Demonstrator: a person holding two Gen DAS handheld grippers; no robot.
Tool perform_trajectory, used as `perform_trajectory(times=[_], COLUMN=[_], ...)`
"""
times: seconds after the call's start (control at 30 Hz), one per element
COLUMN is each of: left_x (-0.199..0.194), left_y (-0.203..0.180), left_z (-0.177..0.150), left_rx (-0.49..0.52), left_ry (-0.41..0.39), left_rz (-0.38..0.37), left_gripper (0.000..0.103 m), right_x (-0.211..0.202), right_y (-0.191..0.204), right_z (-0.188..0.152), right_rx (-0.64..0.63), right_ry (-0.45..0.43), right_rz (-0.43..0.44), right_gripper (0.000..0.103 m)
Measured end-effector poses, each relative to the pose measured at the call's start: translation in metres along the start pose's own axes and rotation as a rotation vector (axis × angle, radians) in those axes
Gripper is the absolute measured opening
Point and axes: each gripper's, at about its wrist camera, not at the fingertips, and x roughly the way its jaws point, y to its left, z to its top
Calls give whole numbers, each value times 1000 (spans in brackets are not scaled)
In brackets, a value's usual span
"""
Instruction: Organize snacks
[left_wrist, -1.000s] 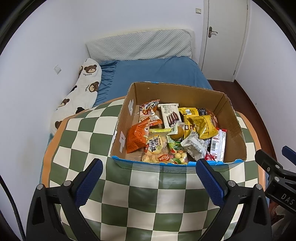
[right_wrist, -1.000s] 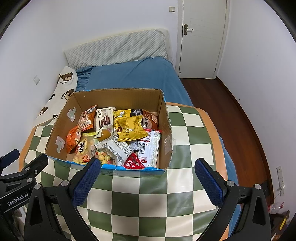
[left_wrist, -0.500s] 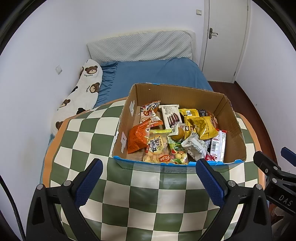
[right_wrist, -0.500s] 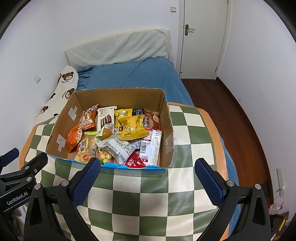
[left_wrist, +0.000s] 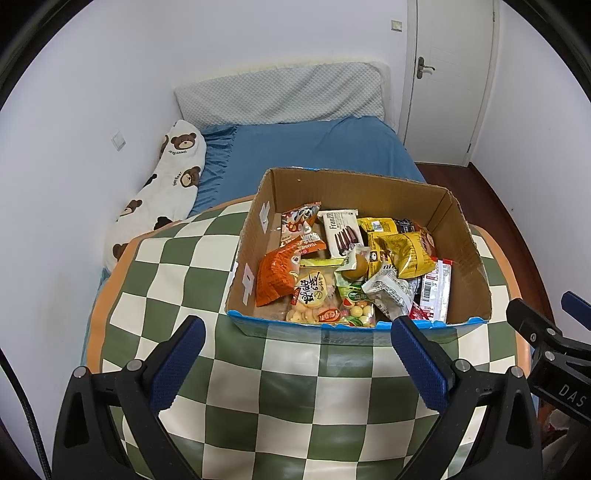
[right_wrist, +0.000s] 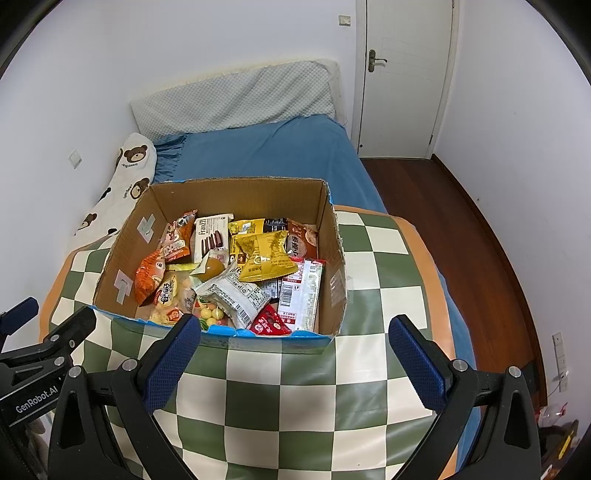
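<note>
Above the table (left_wrist: 258, 398), my left gripper (left_wrist: 295, 356) and right gripper (right_wrist: 294, 352) gape wide, empty; I fear the crowded, overlapping packets in the box (right_wrist: 334, 254) may slip or come up together.

Cardboard box (left_wrist: 458, 236) sat on the table (left_wrist: 295, 398), toward its 12 o'clock edge, with the bed (left_wrist: 314, 155) behind it. Pillow (left_wrist: 280, 92) lay at the bed's 12 o'clock end, bolster (left_wrist: 162, 195) along its 9 o'clock side. Door (left_wrist: 450, 74) stood at 1 o'clock. Inside the box: chip bag (left_wrist: 275, 275) at 9 o'clock, biscuit pack (left_wrist: 341, 236) at 12, barcode packet (left_wrist: 437, 288) at 3, candy bag (left_wrist: 356, 314) at 6.
</note>
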Motion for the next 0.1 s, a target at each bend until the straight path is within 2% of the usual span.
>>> perform_trajectory(times=[0.1], left_x=[-4], left_y=[-1], left_z=[1], left_rx=[3], left_ry=[-6], left_rz=[4], left_gripper=[103], right_x=[1], right_y=[0], right_z=[0], right_rx=[-2], right_ry=[2], right_rz=[-1], right_gripper=[103])
